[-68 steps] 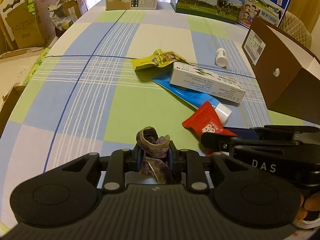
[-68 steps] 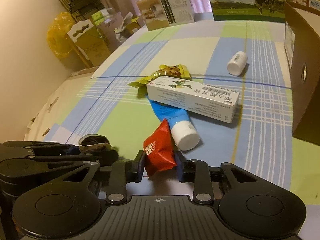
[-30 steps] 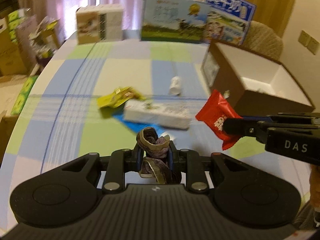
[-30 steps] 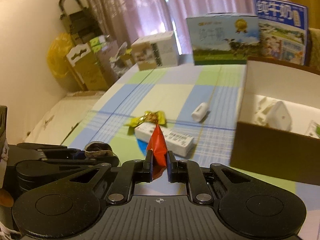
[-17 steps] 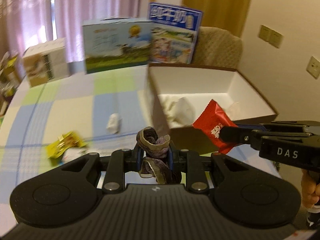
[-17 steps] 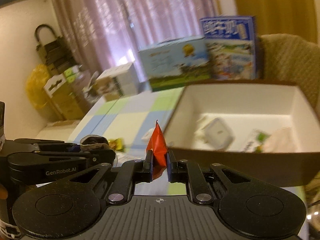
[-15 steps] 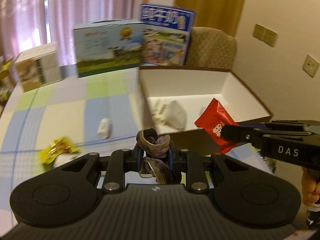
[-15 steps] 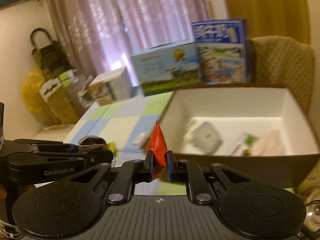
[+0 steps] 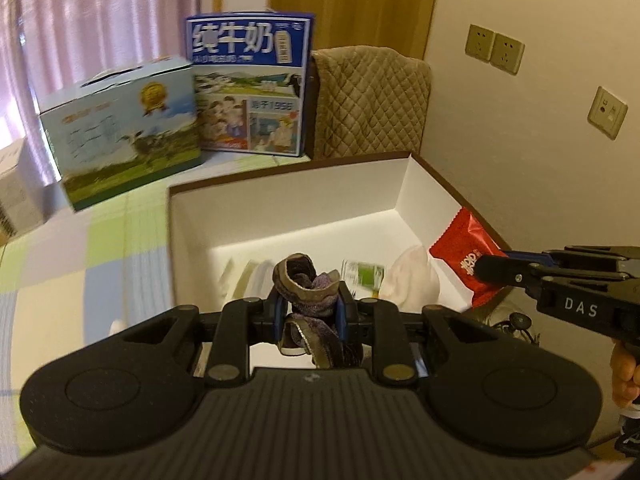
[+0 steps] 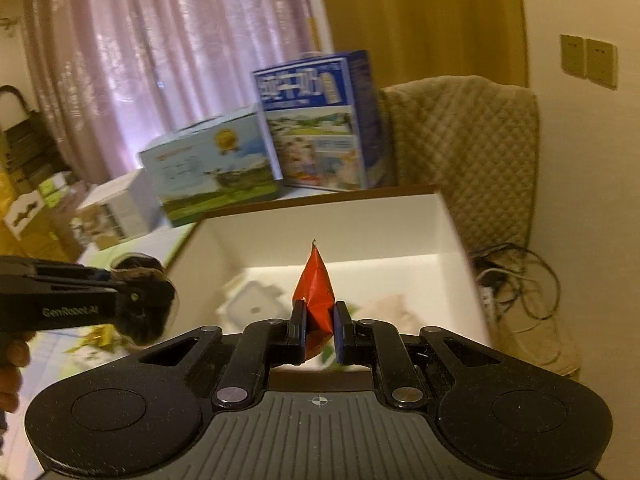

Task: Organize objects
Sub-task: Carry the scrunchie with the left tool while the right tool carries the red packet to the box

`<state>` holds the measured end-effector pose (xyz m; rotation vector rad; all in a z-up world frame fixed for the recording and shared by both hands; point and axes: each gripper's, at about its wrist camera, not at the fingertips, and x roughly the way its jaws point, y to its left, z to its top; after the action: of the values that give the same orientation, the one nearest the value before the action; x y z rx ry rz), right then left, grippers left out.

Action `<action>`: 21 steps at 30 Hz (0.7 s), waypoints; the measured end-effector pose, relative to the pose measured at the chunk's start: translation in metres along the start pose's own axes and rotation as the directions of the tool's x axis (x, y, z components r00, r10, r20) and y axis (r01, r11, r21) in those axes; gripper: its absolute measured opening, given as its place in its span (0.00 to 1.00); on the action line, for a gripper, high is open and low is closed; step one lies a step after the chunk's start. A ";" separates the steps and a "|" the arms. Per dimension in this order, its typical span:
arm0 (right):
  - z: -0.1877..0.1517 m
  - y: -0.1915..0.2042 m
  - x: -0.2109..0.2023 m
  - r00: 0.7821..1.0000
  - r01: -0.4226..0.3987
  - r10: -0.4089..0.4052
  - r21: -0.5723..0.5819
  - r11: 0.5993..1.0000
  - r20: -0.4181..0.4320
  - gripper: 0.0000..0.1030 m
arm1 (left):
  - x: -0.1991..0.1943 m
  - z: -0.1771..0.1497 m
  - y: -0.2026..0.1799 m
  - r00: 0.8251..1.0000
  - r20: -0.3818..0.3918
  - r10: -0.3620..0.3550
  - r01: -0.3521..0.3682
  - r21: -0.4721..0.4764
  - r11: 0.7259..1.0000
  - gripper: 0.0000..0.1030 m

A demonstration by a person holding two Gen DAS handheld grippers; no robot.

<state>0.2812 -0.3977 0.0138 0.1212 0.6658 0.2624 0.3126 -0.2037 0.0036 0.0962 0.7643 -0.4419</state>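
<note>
The crumpled purple-and-olive fabric band sits pinched between the fingers of the left gripper, held above the near edge of the open brown cardboard box with white inner walls; its soft folds bulge above and hang below the fingers. The glossy red foil snack packet stands upright at 12 o'clock in the right gripper, whose fingers are closed narrowly on its lower edge, with the box interior behind it. From the left wrist view the same packet hangs at 3 o'clock, over the box's right wall. Inside the box lie a white square plastic item, a pale crumpled cloth and a blurred green-and-white pack. At 11 o'clock beyond the box, two printed cardboard milk cartons stand on the green, blue and white checked tabletop. A quilted beige chair back rises at 1 o'clock.
</note>
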 end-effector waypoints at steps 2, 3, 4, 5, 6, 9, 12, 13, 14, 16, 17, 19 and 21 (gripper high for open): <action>0.006 -0.010 0.010 1.000 0.020 -0.020 0.002 1.000 -0.004 0.09 | 0.015 0.010 -0.005 1.000 -0.010 0.001 -0.001 0.016 1.000 0.20; 0.008 -0.015 0.015 0.999 0.033 -0.033 0.002 0.999 -0.009 0.09 | 0.024 0.014 -0.009 1.000 -0.018 0.009 -0.008 0.027 1.000 0.20; 0.010 -0.019 0.020 0.999 0.043 -0.043 -0.002 0.999 -0.012 0.09 | 0.031 0.018 -0.011 1.000 -0.026 0.014 -0.013 0.036 0.999 0.20; 0.013 -0.023 0.026 0.999 0.048 -0.048 -0.005 0.999 -0.014 0.09 | 0.039 0.021 -0.014 0.999 -0.033 0.016 -0.014 0.048 0.999 0.20; 0.016 -0.027 0.032 0.998 0.052 -0.053 -0.006 0.999 -0.021 0.09 | 0.046 0.024 -0.016 0.999 -0.042 0.024 -0.022 0.054 0.998 0.20; 0.025 -0.036 0.050 0.998 0.055 -0.055 -0.006 0.998 -0.040 0.09 | 0.069 0.034 -0.023 0.996 -0.074 0.044 -0.038 0.080 0.996 0.20; 0.034 -0.041 0.070 0.996 0.069 -0.070 -0.027 0.997 -0.060 0.09 | 0.087 0.040 -0.027 0.994 -0.100 0.048 -0.038 0.094 0.995 0.20; 0.036 -0.042 0.075 0.995 0.072 -0.074 -0.030 0.997 -0.066 0.09 | 0.094 0.042 -0.029 0.992 -0.109 0.056 -0.045 0.095 0.994 0.20; 0.038 -0.044 0.081 0.994 0.076 -0.078 -0.031 0.997 -0.075 0.09 | 0.099 0.044 -0.030 0.991 -0.117 0.058 -0.047 0.095 0.994 0.20; 0.039 -0.047 0.089 0.992 0.081 -0.083 -0.028 0.996 -0.091 0.09 | 0.110 0.048 -0.029 0.990 -0.134 0.052 -0.041 0.081 0.996 0.20; 0.039 -0.048 0.093 0.992 0.080 -0.082 -0.026 0.996 -0.098 0.09 | 0.114 0.050 -0.029 0.988 -0.142 0.057 -0.046 0.076 0.996 0.20; 0.041 -0.052 0.100 0.991 0.083 -0.084 -0.013 0.996 -0.108 0.09 | 0.121 0.053 -0.028 0.987 -0.146 0.061 -0.051 0.068 0.996 0.21; 0.042 -0.056 0.104 0.990 0.081 -0.079 0.016 0.997 -0.119 0.09 | 0.126 0.058 -0.027 0.986 -0.153 0.061 -0.053 0.058 0.997 0.21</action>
<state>0.3974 -0.4238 -0.0257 0.0989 0.7898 0.1868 0.4188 -0.2859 -0.0394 0.2037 0.8998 -0.4038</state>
